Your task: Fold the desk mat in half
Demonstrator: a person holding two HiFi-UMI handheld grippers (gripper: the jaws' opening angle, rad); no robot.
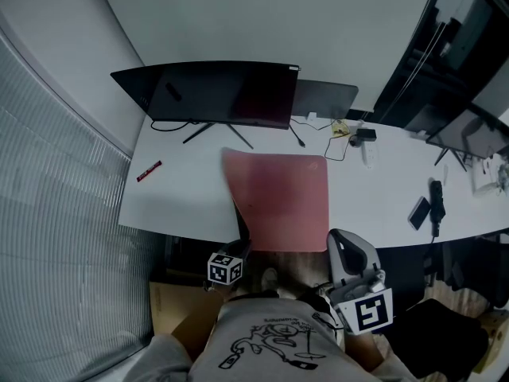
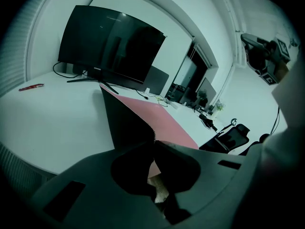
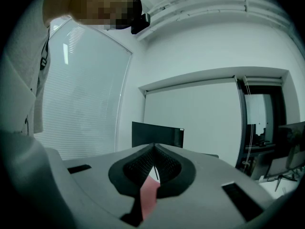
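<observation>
The pink desk mat [image 1: 286, 197] lies on the white desk [image 1: 183, 197] in front of the monitor, its near edge at the desk's front edge. Its left side is raised, so the dark underside [image 2: 126, 123] stands up like a wall beside the pink top [image 2: 164, 118]. My left gripper [image 1: 241, 245] [image 2: 153, 143] is shut on the mat's near-left corner. My right gripper [image 1: 340, 239] [image 3: 153, 147] hovers by the near-right corner with its jaw tips together. Nothing shows clamped between them; a strip of the mat [image 3: 148, 194] shows through the gap below the tips.
A wide dark monitor [image 1: 223, 94] stands at the back of the desk, with a second screen [image 1: 324, 98] beside it. A red pen [image 1: 149, 170] lies at the left. Cables and a power strip [image 1: 354, 138], a phone [image 1: 419, 212] and an office chair [image 2: 236, 132] are to the right.
</observation>
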